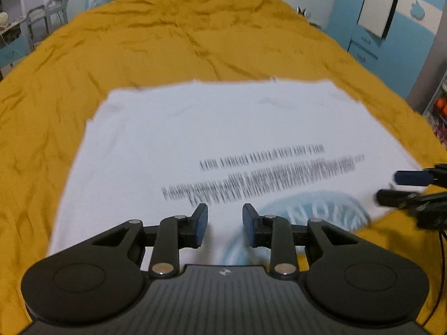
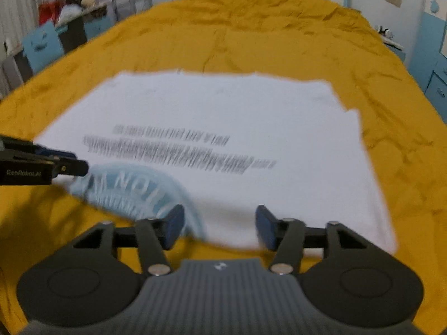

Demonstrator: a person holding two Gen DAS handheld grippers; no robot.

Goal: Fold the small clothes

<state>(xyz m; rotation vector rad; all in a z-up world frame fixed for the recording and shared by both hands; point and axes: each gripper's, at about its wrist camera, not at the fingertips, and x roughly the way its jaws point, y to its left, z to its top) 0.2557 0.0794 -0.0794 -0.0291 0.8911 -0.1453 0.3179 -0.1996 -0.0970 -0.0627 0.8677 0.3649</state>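
A white T-shirt (image 1: 212, 128) with black text and a light blue round print lies spread flat on the mustard yellow bedspread (image 1: 139, 36); it also shows in the right wrist view (image 2: 223, 111). My left gripper (image 1: 225, 224) is open and empty, just above the shirt's near edge by the blue print. My right gripper (image 2: 219, 224) is open and empty over the shirt's near edge. Each gripper shows in the other's view, the right one (image 1: 391, 187) at the shirt's right edge, the left one (image 2: 74, 162) at its left. Both views are motion-blurred.
The yellow bedspread (image 2: 279, 28) extends well beyond the shirt on all sides. Blue and white cabinets (image 1: 391, 28) stand to the right of the bed. A cluttered desk and shelves (image 2: 69, 14) stand to the left.
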